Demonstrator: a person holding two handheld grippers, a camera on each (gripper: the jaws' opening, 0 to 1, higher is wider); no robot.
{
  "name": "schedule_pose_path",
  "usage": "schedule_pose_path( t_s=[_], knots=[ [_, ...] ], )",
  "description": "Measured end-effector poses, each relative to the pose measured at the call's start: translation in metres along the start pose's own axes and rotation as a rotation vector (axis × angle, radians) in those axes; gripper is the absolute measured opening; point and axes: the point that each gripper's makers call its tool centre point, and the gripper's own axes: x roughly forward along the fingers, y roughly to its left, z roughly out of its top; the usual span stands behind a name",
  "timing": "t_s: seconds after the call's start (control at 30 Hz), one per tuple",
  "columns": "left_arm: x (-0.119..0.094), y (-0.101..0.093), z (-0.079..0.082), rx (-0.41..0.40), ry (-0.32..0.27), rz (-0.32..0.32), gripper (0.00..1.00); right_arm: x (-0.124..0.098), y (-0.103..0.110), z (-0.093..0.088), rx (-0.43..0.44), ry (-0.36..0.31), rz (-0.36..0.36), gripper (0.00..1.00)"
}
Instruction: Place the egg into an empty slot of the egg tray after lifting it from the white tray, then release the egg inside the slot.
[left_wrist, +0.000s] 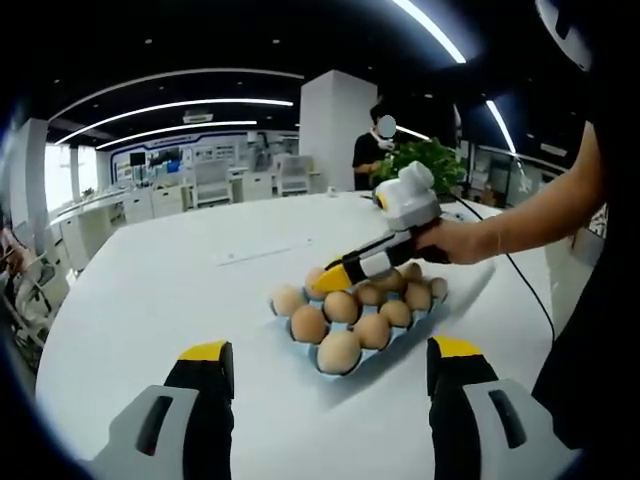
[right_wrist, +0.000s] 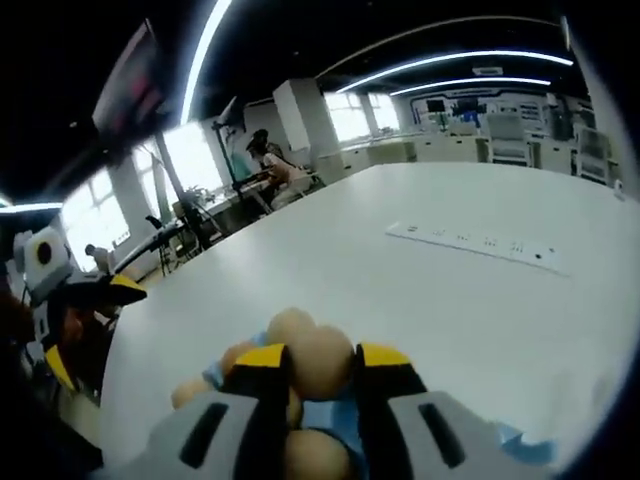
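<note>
A light-blue egg tray (left_wrist: 432, 318) lies on the white table and holds several brown eggs (left_wrist: 340, 352). My right gripper (left_wrist: 326, 281), held by a hand, reaches in from the right over the tray's far-left corner. In the right gripper view, that gripper (right_wrist: 322, 366) is shut on a brown egg (right_wrist: 320, 350) between its yellow-tipped jaws, just above the blue tray (right_wrist: 325, 415) and other eggs (right_wrist: 288, 326). My left gripper (left_wrist: 330, 395) stands open in front of the tray with nothing between its jaws; it also appears far left as the left gripper (right_wrist: 95, 325).
The white table (left_wrist: 180, 290) stretches wide around the tray. A thin white strip (left_wrist: 262, 254) lies beyond the tray, seen again as the strip (right_wrist: 480, 243). A person in black (left_wrist: 372, 150) and a green plant (left_wrist: 425, 160) stand at the far edge. A cable (left_wrist: 525, 285) trails right.
</note>
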Motion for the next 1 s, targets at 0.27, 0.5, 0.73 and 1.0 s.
schedule_pose_path(
  t_s=[0.27, 0.5, 0.73, 1.0],
  knots=[
    [0.0, -0.002, 0.0, 0.004, 0.002, -0.003, 0.8, -0.003, 0.001, -0.001, -0.004, 0.016, 0.004, 0.23],
    [-0.001, -0.003, 0.002, 0.005, -0.003, -0.003, 0.8, -0.004, 0.0, -0.001, -0.014, 0.011, 0.0, 0.23],
    [-0.002, -0.004, 0.003, 0.008, -0.003, -0.003, 0.8, -0.017, 0.002, 0.003, -0.084, -0.032, -0.02, 0.23],
    [0.0, -0.007, 0.005, 0.014, -0.008, -0.009, 0.8, -0.045, -0.015, 0.017, -0.008, -0.128, -0.071, 0.23]
  ],
)
